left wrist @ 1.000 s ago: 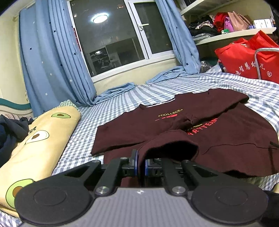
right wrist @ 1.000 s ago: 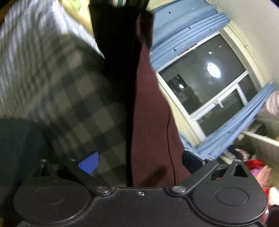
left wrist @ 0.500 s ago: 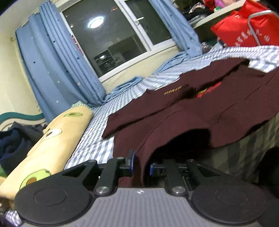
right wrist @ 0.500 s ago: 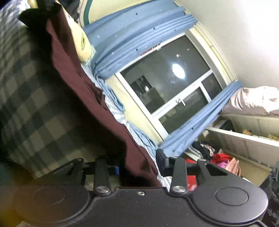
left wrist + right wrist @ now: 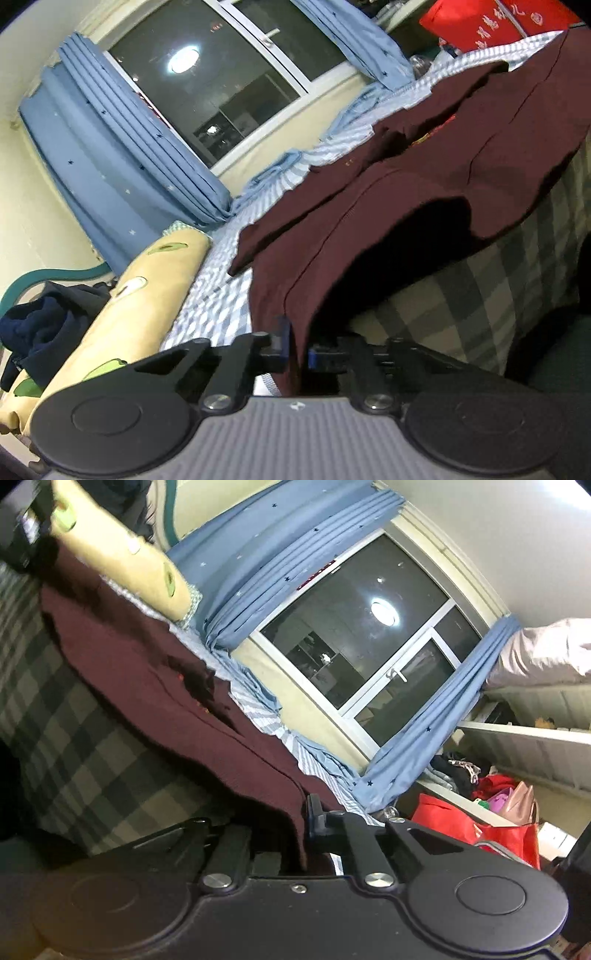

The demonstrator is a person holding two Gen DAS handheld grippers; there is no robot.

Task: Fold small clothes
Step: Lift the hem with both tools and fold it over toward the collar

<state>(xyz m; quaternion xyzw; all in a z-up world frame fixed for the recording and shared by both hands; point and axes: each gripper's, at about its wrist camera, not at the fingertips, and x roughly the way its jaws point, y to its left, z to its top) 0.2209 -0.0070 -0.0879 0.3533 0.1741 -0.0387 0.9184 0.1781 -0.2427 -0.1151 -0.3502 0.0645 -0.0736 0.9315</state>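
A dark window (image 5: 229, 85) with blue star-dotted curtains (image 5: 122, 162) runs behind the bed (image 5: 218, 295), which wears a blue-and-white checked sheet that hangs down its near side. Along the bed's far-left side lies a long yellow pillow printed with avocados (image 5: 147, 280), with dark clothing (image 5: 44, 328) heaped beside it. Red bags (image 5: 476, 827) sit under cluttered shelves (image 5: 524, 734) at the other end of the window. The maroon T-shirt (image 5: 424, 177) is spread on the sheet, its lower edge drooping over the near edge of the mattress. The left gripper (image 5: 295, 350) is clamped tight on one part of that hanging hem, the cloth pinched between its blue pads. The right gripper (image 5: 304, 823) has just been closing and now pinches another part of the same T-shirt (image 5: 155, 686), fabric caught between its jaws with the cloth falling past them.
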